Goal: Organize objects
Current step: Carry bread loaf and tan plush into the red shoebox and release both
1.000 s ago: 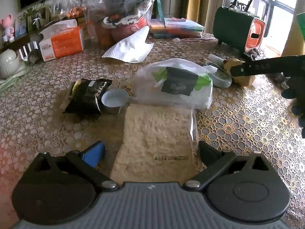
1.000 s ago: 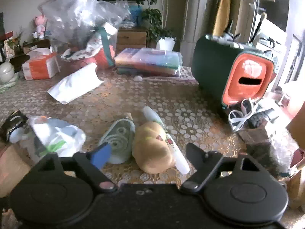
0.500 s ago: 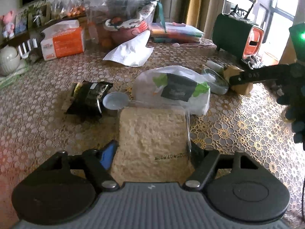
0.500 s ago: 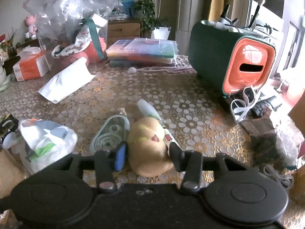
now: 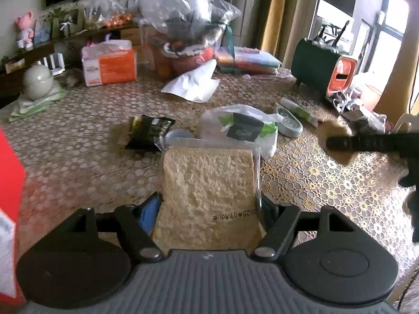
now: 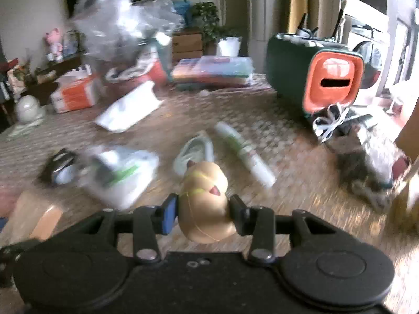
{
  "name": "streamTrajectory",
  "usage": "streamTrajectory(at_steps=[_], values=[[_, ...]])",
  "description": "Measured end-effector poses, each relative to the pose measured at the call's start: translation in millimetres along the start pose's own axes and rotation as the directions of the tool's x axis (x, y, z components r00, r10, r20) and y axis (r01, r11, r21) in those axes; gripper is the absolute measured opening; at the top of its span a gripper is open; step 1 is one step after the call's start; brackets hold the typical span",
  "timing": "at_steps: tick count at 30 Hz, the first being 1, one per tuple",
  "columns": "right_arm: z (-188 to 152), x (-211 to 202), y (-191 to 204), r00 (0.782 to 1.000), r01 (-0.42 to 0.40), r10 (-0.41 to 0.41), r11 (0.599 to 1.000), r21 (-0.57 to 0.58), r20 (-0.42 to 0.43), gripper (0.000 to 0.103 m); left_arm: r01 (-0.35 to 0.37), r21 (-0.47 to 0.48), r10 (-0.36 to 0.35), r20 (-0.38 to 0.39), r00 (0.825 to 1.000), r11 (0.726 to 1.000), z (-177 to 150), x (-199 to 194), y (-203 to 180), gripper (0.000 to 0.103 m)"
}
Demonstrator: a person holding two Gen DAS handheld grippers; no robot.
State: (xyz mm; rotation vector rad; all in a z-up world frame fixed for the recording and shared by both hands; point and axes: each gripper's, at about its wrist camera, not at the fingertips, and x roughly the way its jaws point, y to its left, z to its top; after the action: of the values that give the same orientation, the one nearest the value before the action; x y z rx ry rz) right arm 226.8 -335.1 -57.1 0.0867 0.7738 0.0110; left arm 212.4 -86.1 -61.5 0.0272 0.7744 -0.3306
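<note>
A slice of bread in a clear bag (image 5: pixel 209 183) is lifted off the lace-covered table (image 5: pixel 78 157), and my left gripper (image 5: pixel 209 206) is shut on its sides. In the right wrist view the bread bag (image 6: pixel 31 214) shows blurred at the lower left. A tan squishy animal toy (image 6: pixel 204 193) is raised above the table between the pads of my right gripper (image 6: pixel 204 206), whose jaws are closing on it. From the left wrist view the toy (image 5: pixel 336 133) appears blurred at the right, behind a black finger of the right gripper.
On the table lie a white plastic bag with a green and black label (image 5: pixel 243 128), a black snack packet (image 5: pixel 149 133), a grey tape dispenser (image 6: pixel 193 151) and a white tube (image 6: pixel 243 154). A green and orange case (image 6: pixel 314 78) stands far right. Bags and an orange tissue pack (image 5: pixel 110 65) crowd the back.
Both grippers closed, the left on the bread bag and the right on the tan toy. Both then lifted their loads off the table and pulled back.
</note>
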Motion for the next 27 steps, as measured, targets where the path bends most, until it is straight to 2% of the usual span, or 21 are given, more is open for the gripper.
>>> streamTrajectory(at_steps=[8,18,27], values=[[-26,-55,64,0.994,-0.110,0.110,0.992,-0.054,-0.008,0.042,-0.052,-0.046,0.053,0.035,0.998,0.998,-12,-61,22,0.074],[-32,-110,143,0.976,-0.211,0.216,0.967,-0.143,0.019,0.042,-0.128,-0.108,0.138,0.084,0.987,0.986,-25,-132,69,0.074],[-30,-138,205,0.959,-0.269,0.282,0.942,-0.202,0.036,0.043,-0.167,-0.150,0.184,0.106,0.977,0.975,-32,-173,112,0.074]])
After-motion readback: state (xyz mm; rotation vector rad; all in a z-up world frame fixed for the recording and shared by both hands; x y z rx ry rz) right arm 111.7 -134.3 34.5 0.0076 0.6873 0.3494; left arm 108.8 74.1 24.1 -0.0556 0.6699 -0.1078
